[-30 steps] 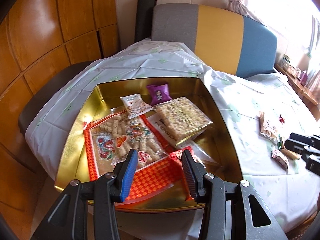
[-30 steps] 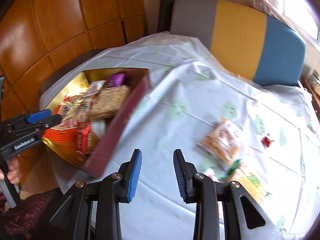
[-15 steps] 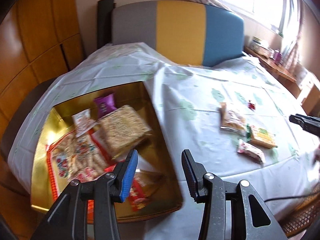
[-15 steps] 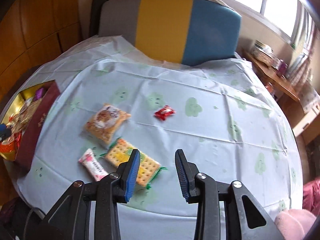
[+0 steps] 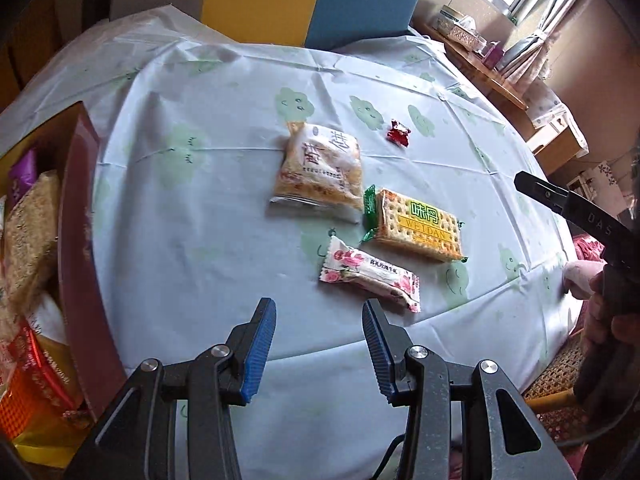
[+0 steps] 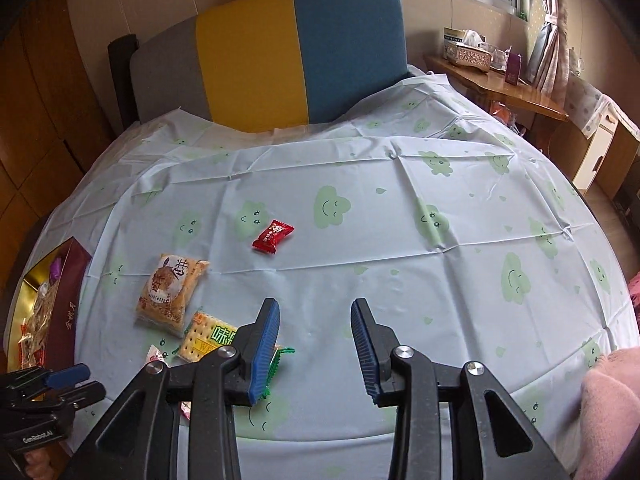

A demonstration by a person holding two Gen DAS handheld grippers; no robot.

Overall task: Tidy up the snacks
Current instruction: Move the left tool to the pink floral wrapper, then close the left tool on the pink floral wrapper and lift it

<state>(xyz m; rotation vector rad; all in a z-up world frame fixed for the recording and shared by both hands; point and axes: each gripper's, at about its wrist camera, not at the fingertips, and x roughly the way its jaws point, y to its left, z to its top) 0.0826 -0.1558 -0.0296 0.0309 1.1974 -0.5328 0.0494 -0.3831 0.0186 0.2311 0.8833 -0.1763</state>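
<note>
Loose snacks lie on the cloud-print tablecloth: an orange cake bag [image 5: 320,168] [image 6: 170,292], a green-and-yellow cracker pack [image 5: 416,224] [image 6: 208,338], a pink floral bar [image 5: 370,276] and a small red candy [image 5: 399,133] [image 6: 273,236]. A gold box with maroon sides [image 5: 80,248] [image 6: 66,300] at the table's left edge holds several snacks. My left gripper [image 5: 319,320] is open and empty, just short of the pink bar. My right gripper [image 6: 316,322] is open and empty, to the right of the cracker pack.
A grey, yellow and blue chair back [image 6: 288,56] stands behind the table. A wooden shelf [image 6: 500,88] with a tissue box is at the back right. Wooden wall panels [image 6: 36,120] are on the left. A pink sleeve [image 6: 612,400] shows at the near right edge.
Both grippers have swung right, away from the gold box and toward the loose snacks. The left view now centres on the pink bar and cracker pack. Both jaws stayed open.
</note>
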